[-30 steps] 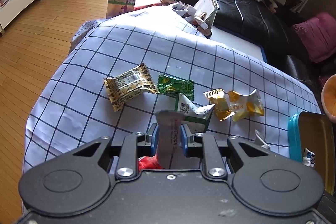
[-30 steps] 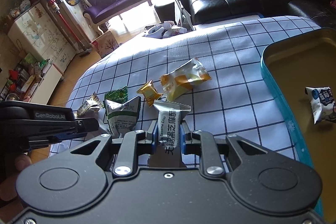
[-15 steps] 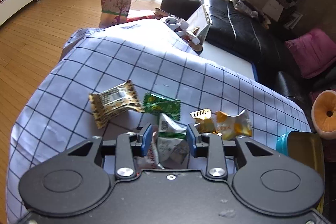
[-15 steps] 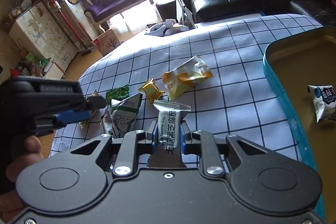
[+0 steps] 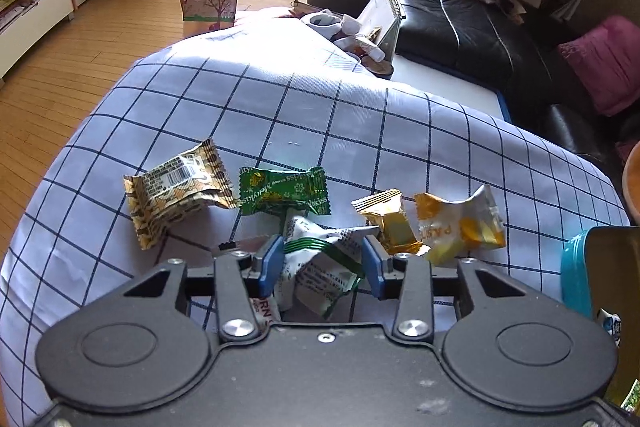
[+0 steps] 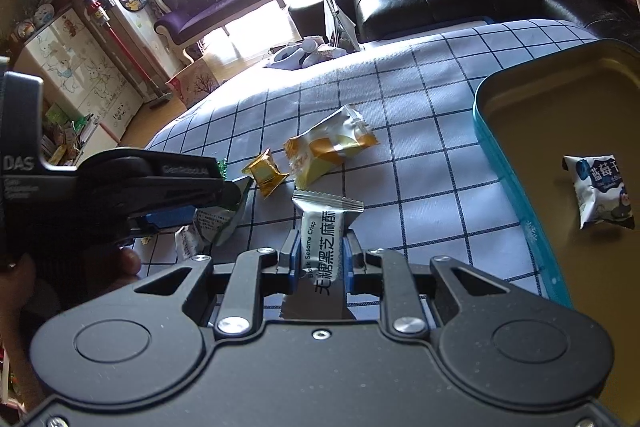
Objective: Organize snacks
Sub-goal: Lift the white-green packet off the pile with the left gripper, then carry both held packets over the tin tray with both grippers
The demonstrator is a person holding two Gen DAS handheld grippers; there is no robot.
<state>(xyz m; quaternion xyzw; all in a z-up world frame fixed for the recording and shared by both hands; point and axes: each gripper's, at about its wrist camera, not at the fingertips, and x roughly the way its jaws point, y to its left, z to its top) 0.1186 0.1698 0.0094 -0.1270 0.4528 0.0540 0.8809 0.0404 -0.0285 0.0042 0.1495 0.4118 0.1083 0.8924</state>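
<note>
My left gripper (image 5: 322, 255) hangs low over the checked cloth (image 5: 280, 107); its jaws are opening. A crumpled white-and-green packet (image 5: 320, 259) lies between the blue pads (image 5: 272, 261), which do not clamp it. A packet with red lettering (image 5: 266, 311) lies under the gripper's body. My right gripper (image 6: 320, 255) is shut on a grey black-sesame crisp packet (image 6: 324, 227), held above the cloth left of the tin (image 6: 508, 195). In the right wrist view, the left gripper (image 6: 232, 197) stands over the white-and-green packet (image 6: 212, 223).
Loose on the cloth are a brown patterned packet (image 5: 176, 187), a green candy (image 5: 284, 189), a small gold packet (image 5: 390, 223) and a yellow-white packet (image 5: 460, 223). The teal-rimmed tin holds a blueberry packet (image 6: 600, 191). A black sofa (image 5: 460, 23) stands behind.
The left gripper has let go of the grey packet, opened, and moved forward and down around the white-and-green packet. The right gripper has kept still with its packet.
</note>
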